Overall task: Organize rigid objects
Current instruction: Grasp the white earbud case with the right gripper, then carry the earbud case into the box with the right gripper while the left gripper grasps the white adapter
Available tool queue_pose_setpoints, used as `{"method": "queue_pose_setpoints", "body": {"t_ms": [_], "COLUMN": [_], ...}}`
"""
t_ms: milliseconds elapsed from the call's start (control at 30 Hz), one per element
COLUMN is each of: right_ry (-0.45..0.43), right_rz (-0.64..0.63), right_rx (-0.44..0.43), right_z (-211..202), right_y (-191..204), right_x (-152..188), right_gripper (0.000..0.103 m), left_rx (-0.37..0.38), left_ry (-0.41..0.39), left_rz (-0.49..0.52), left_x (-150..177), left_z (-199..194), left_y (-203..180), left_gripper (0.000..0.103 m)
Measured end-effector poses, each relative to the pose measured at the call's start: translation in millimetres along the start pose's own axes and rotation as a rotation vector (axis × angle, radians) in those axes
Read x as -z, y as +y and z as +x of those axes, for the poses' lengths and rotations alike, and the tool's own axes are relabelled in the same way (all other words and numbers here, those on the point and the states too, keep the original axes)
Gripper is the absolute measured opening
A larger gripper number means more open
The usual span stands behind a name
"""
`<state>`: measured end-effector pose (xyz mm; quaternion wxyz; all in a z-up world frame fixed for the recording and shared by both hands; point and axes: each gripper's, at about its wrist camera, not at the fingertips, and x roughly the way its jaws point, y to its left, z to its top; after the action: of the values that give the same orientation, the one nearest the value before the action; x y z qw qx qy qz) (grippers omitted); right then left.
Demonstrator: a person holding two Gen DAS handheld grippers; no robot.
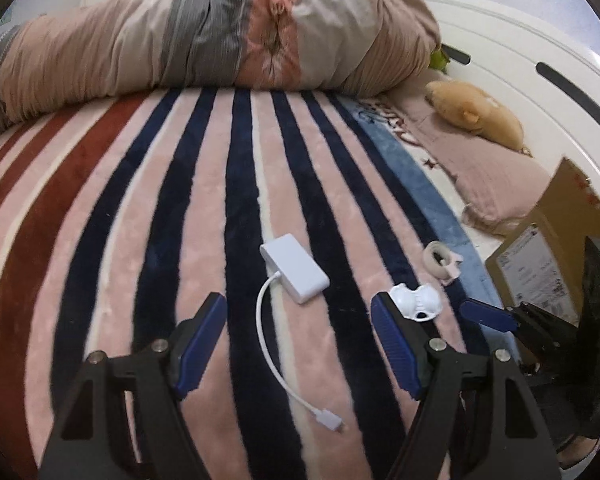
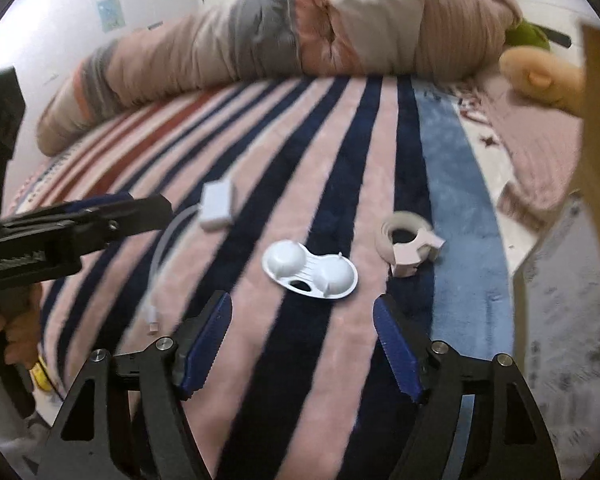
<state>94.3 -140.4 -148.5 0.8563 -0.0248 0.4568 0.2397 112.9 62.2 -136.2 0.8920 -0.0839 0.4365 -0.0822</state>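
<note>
A white adapter box (image 1: 294,267) with a white cable lies on the striped blanket (image 1: 120,200), just ahead of my open, empty left gripper (image 1: 298,312). A white two-dome contact lens case (image 2: 310,272) lies just ahead of my open, empty right gripper (image 2: 302,312); it also shows in the left wrist view (image 1: 416,302). A beige tape roll in a dispenser (image 2: 408,242) lies right of the case, also in the left wrist view (image 1: 440,260). The adapter (image 2: 218,204) shows in the right wrist view, behind the left gripper (image 2: 148,208).
A rolled duvet (image 1: 220,40) lies across the far side of the bed. A tan plush toy (image 1: 476,114) and a pink pillow (image 1: 496,176) lie at the right. A cardboard box (image 1: 540,248) stands at the right edge, against a white headboard (image 1: 540,40).
</note>
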Motion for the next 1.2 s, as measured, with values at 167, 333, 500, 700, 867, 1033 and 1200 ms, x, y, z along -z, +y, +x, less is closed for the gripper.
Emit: {"method": "queue_pose_setpoints", "body": {"t_ms": [167, 333, 500, 700, 867, 1033, 1200], "right_ry": [-0.007, -0.027, -0.036, -0.022, -0.022, -0.023, -0.044], "right_rz": [-0.042, -0.076, -0.085, -0.096, -0.086, -0.090, -0.099], "right_rx": [0.017, 0.037, 0.016, 0.013, 0.007, 0.005, 0.001], "right_z": [21.6, 24.8, 16.1, 7.5, 5.3, 3.1, -9.8], "right_y": [0.2, 2.4, 0.1, -4.9, -5.8, -5.9, 0.0], "right_x": [-7.2, -10.4, -4.5, 9.0, 11.4, 11.7, 9.6], "right_gripper": [0.070, 0.056, 0.056, 0.056, 0.056, 0.056, 0.056], "left_rx": [-0.016, -0.023, -0.029, -0.052, -0.081, -0.076, -0.058], "left_ry": [0.033, 0.051, 0.053, 0.037, 0.024, 0.018, -0.008], "left_rz": [-0.002, -0.004, 0.003, 0.039, 0.045, 0.046, 0.055], "left_x": [-1.9, -3.1, -3.9, -8.8, -13.2, -12.5, -11.0], "left_z": [21.5, 32.2, 41.3, 61.4, 66.9, 60.1, 35.6], "left_y": [3.1, 5.6, 4.8, -1.1, -1.1, -0.9, -7.7], "left_gripper": [0.072, 0.072, 0.072, 0.071, 0.045, 0.043, 0.043]}}
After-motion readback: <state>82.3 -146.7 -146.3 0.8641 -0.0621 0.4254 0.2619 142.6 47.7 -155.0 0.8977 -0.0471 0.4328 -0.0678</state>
